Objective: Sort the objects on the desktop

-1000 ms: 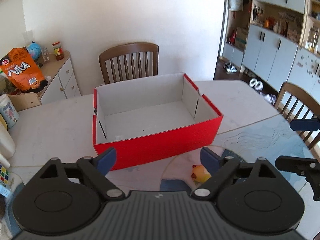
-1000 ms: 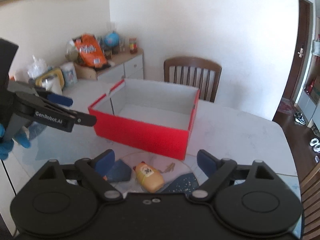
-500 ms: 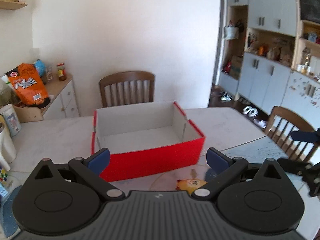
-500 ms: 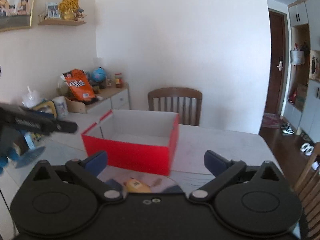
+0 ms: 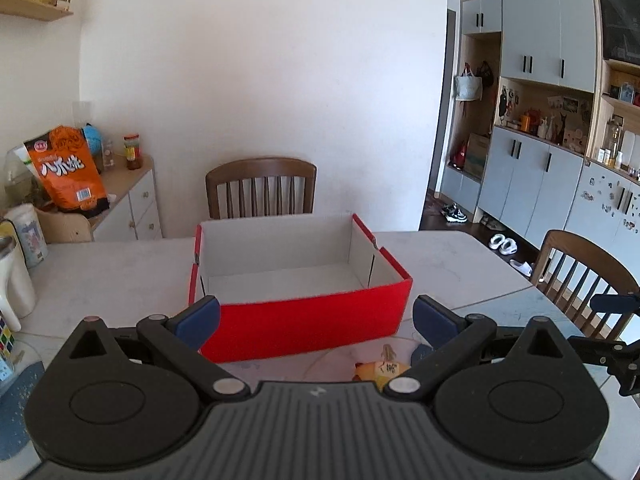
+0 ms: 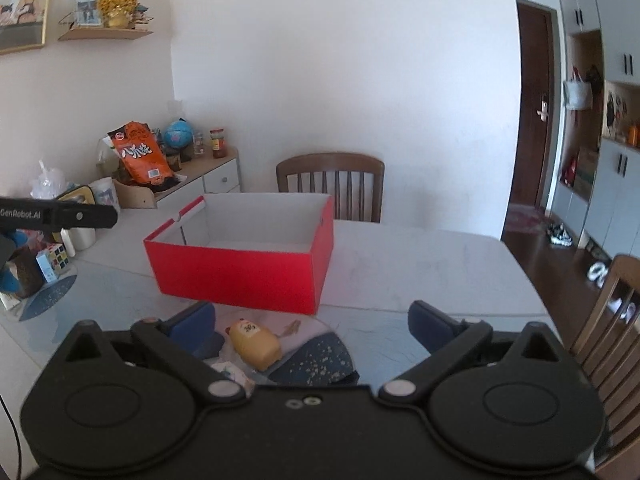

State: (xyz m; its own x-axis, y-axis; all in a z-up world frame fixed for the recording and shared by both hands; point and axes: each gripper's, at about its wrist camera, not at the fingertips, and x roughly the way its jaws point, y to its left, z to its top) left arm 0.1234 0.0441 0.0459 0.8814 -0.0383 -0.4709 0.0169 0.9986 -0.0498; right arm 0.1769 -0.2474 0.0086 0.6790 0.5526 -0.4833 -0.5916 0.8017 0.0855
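My left gripper (image 5: 316, 318) has its fingers (image 5: 198, 314) spread wide, holding nothing, hovering in front of the red box (image 5: 304, 320), which sits open on the counter (image 5: 100, 268). My right gripper (image 6: 310, 322) is equally wide and empty. Just below it, near the box's front wall, a small yellow bottle (image 6: 256, 342) lies on its side on the counter. A puzzle cube (image 6: 52, 260) stands far left.

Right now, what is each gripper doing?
Left gripper: open, holding nothing.
Right gripper: open, holding nothing.
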